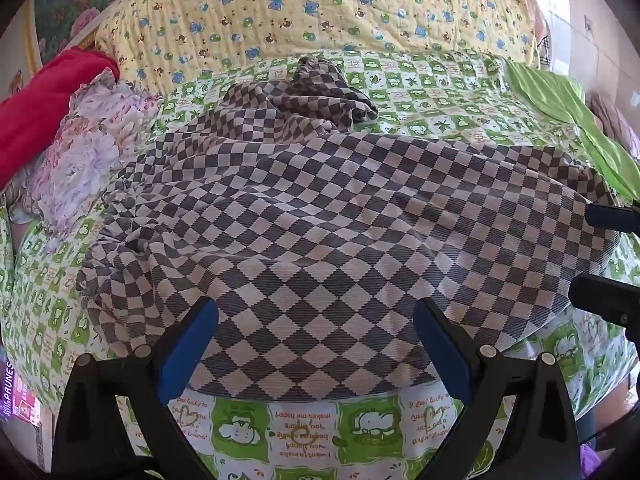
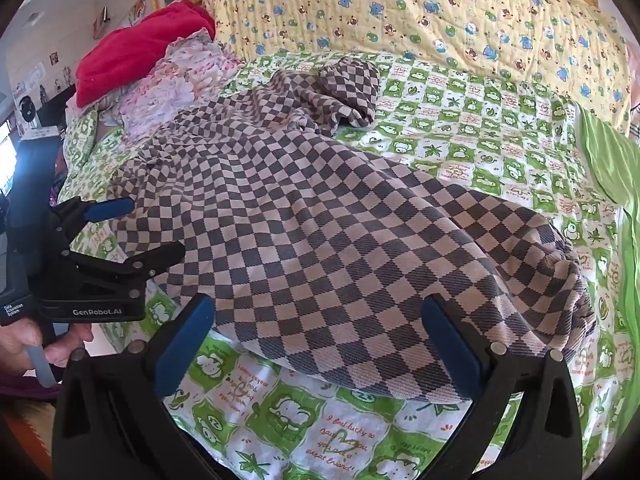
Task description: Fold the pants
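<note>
The brown and beige checkered pants (image 1: 320, 220) lie spread and rumpled across the bed, one leg bunched toward the far side; they also show in the right wrist view (image 2: 320, 232). My left gripper (image 1: 316, 316) is open, its blue pads spread just above the near edge of the pants, holding nothing. My right gripper (image 2: 318, 314) is open over the near hem end, empty. The left gripper also shows in the right wrist view (image 2: 152, 228), open at the pants' left edge. The right gripper's fingers (image 1: 608, 216) show at the right edge of the left wrist view.
The bed has a green and white cartoon sheet (image 1: 304, 436). A yellow printed quilt (image 1: 320, 8) lies along the far side. A red cloth (image 2: 136, 52) and floral fabric (image 2: 180, 72) are piled at the far left. Green fabric (image 2: 604, 156) lies at the right edge.
</note>
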